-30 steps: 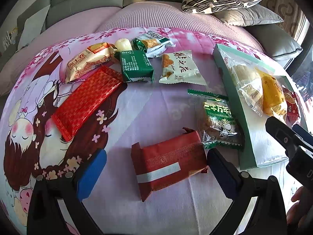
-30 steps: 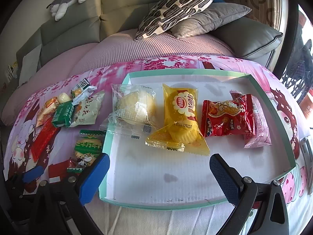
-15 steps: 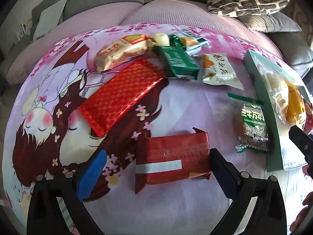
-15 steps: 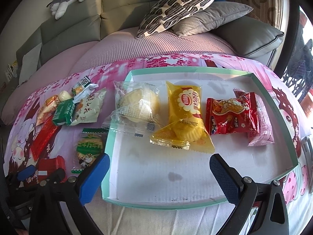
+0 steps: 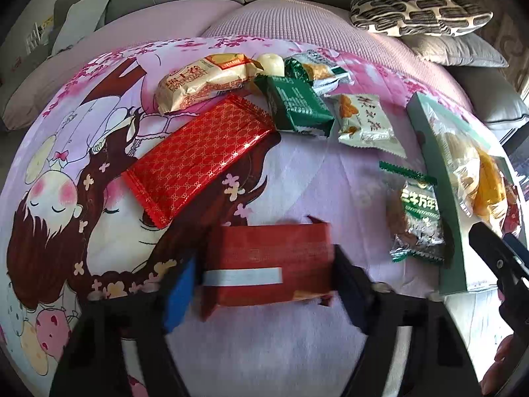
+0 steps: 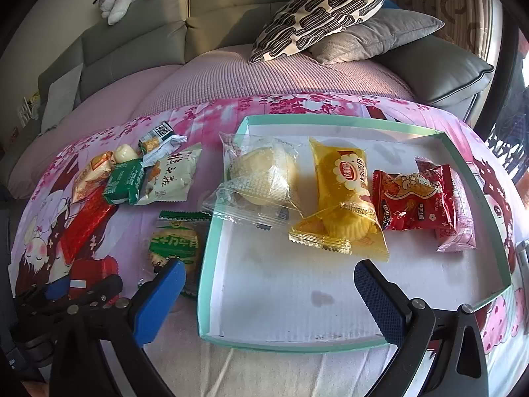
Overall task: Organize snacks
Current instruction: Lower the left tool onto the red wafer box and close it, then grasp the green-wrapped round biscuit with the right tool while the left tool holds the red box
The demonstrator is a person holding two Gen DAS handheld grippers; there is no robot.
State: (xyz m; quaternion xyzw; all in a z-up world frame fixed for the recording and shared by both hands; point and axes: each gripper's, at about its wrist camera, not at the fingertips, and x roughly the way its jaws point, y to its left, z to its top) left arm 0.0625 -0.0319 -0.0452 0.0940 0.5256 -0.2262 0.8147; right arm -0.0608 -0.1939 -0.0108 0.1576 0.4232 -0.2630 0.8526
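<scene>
Snack pack (image 5: 267,261) red | L fingers (image 5: 180,294) pitched down, just closed onto it | R fingers (image 6: 158,301) wide, empty

The green cookie pack (image 5: 418,213) beside the tray (image 6: 476,182) reads 三牛万年青; the yellow cake wrapper (image 6: 347,198) in the tray is stamped 20250411.

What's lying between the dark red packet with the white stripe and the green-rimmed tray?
In the left wrist view, only the clear biscuit packet with green label, between dark red white-striped packet and green-rimmed tray.
</scene>
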